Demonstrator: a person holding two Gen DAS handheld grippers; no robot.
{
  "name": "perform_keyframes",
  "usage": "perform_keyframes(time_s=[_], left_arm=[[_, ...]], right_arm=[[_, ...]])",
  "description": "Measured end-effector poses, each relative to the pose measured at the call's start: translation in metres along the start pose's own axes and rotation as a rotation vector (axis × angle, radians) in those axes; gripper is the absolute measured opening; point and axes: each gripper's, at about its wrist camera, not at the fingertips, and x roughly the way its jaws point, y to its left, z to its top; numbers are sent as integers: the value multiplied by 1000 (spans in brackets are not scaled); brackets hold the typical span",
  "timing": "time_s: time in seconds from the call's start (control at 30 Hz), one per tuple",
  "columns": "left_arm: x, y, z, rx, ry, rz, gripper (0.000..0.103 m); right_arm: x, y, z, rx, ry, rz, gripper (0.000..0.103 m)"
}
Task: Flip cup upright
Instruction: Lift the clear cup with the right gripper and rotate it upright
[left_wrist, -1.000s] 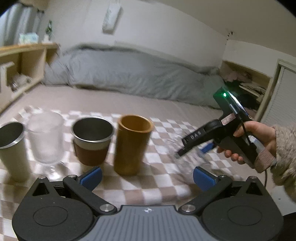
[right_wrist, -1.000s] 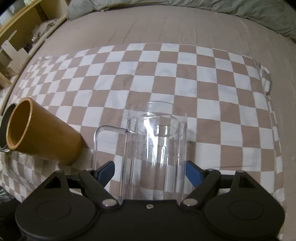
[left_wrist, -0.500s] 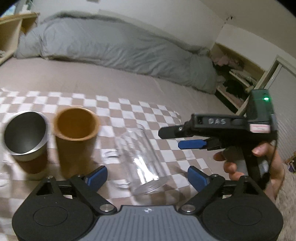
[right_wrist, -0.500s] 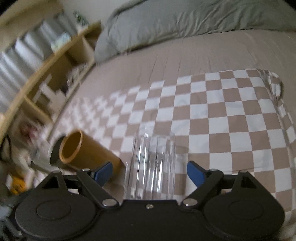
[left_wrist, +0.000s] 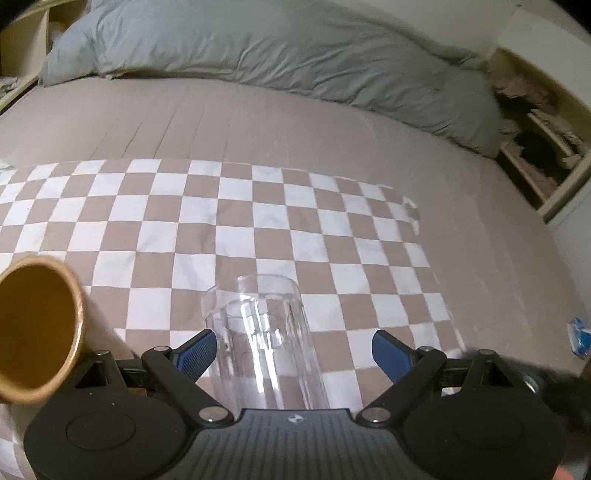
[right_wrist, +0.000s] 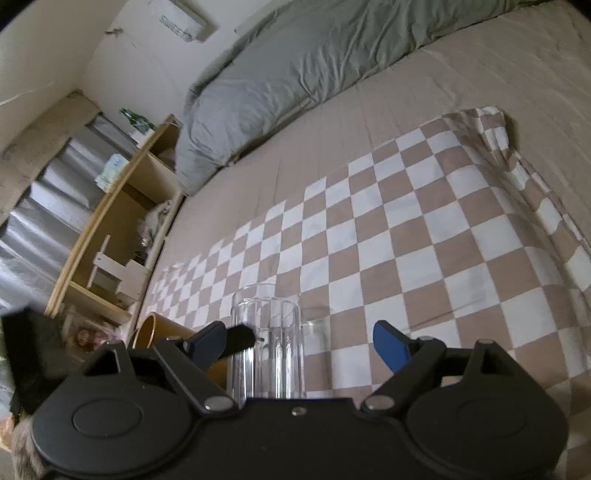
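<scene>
Standing between the spread fingers of the left gripper (left_wrist: 291, 350), nearer its left pad (left_wrist: 195, 350), a clear glass cup (left_wrist: 266, 343) is seen on checkered cloth (left_wrist: 258, 221). The right gripper (right_wrist: 299, 341) (likewise released) frames it. A brown cup (left_wrist: 37, 328) is seen leftward.

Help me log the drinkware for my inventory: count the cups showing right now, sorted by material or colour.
Clear glass cup: 1
Amber-brown cup: 1
Total: 2
Both stand on the checkered cloth; the glass one sits between the open pads of each claw.
</scene>
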Motion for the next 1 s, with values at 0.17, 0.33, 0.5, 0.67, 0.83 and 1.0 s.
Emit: perform_keyframes(time_s=[0.17, 0.33, 0.5, 0.67, 0.83, 1.0], left_arm=[[16, -7, 13, 3, 10, 64, 91], [30, -15, 18, 67, 36, 173, 91], [39, -14, 19, 113, 67, 226, 79], [25, -11, 15, 145, 25, 170, 78], [-12, -20, 0, 224, -109, 102, 77], [-44, -34, -25, 365, -233, 63, 77]], right_arm=[[-27, -9, 2, -5, -82, -22, 83], [-51, -8, 2, -74, -171, -76, 84], [-49, -4, 0, -119, -166, -76, 84], [-38, 2, -7, -200, -112, -43, 84], [-41, 7, -11, -260, -122, -32, 83], [-44, 10, -13, -269, -153, -43, 83]])
